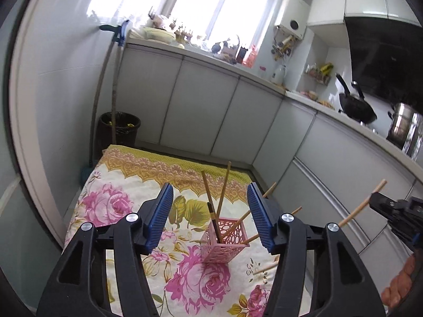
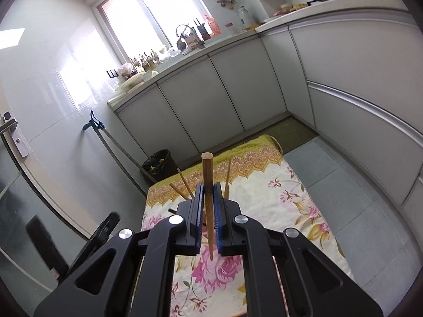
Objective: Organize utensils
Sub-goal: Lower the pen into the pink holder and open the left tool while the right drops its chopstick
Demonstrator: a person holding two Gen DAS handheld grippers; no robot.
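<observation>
A pink lattice holder (image 1: pixel 224 240) stands on the floral cloth (image 1: pixel 119 185) with several wooden chopsticks (image 1: pixel 224 187) and a dark-tipped one leaning in it. My left gripper (image 1: pixel 210 211) is open above and in front of the holder, empty. Another chopstick (image 1: pixel 264 268) lies on the cloth to the holder's right. My right gripper (image 2: pixel 208 206) is shut on a wooden chopstick (image 2: pixel 207 179), held upright above the cloth (image 2: pixel 264 185). It shows at the right edge of the left wrist view (image 1: pixel 391 206) with its chopstick (image 1: pixel 362 203). Chopstick tips (image 2: pixel 182 182) rise behind its fingers.
White cabinets (image 1: pixel 211 100) and a countertop with a wok (image 1: pixel 357 105) and steel pot (image 1: pixel 401 126) run behind and to the right. A black bin (image 1: pixel 119 129) and mop handles (image 1: pixel 105 79) stand by the left wall. Grey floor tiles (image 2: pixel 357 211) lie right of the cloth.
</observation>
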